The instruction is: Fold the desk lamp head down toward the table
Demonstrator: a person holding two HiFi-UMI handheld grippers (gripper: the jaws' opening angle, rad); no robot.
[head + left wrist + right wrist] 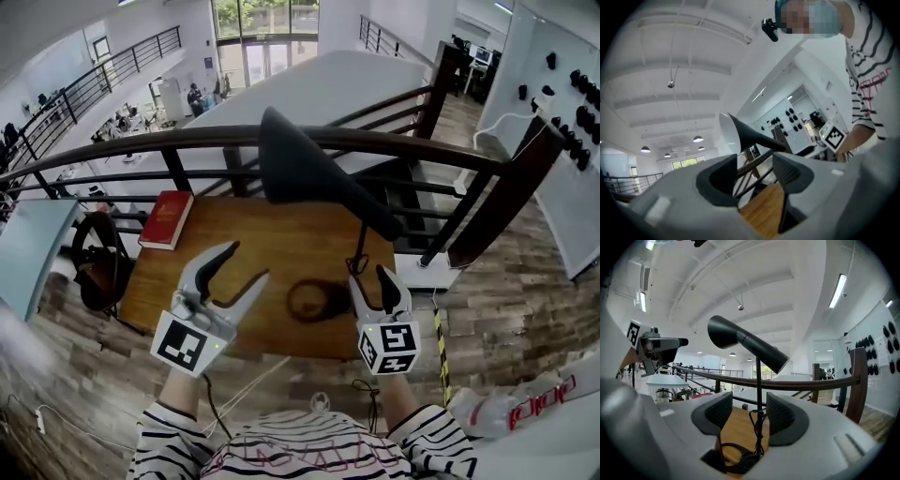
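Observation:
The black desk lamp stands on the wooden table (272, 234). Its cone head (305, 169) is raised and tilted, above a thin stem (362, 246) and a round base (317, 301) with coiled cord. My left gripper (246, 263) hovers open over the table, left of the base, with nothing between its fingers. In the left gripper view the lamp head (740, 133) shows above and beyond the gripper (754, 171). My right gripper (371, 278) is open close beside the stem. In the right gripper view the stem (758, 380) lines up with the gap of the gripper (749, 414), untouched, beyond the tips.
A red book (167, 218) lies at the table's far left corner. A dark wooden railing (187, 142) runs just behind the table, over an open drop. A black chair (94, 258) stands left of the table, a white unit (424, 270) right of it.

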